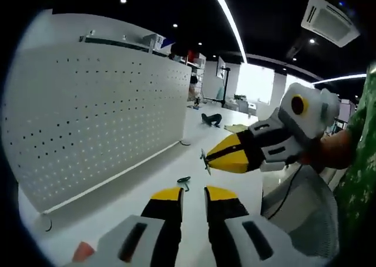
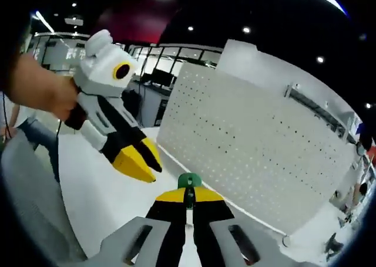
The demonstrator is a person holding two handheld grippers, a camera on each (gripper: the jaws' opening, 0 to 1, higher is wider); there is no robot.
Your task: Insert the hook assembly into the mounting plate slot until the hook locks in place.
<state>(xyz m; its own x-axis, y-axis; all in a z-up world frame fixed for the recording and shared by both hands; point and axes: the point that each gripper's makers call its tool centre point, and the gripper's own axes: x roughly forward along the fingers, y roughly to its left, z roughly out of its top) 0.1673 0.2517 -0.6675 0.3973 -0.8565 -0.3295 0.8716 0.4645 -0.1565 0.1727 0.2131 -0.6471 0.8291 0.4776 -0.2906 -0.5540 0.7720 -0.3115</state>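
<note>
Upright, green hook (image 2: 189, 181) pinched between right gripper (image 2: 189, 195) tips

My hook assembly (image 2: 189, 182), a small dark piece with a green tip, is pinched between my right gripper's (image 2: 189, 198) closed yellow-tipped jaws, off the table. The mounting plate (image 1: 100, 117), a white perforated board, stands upright on the table's left side. A second small dark hook (image 1: 184, 181) lies on the tabletop near it.
</note>
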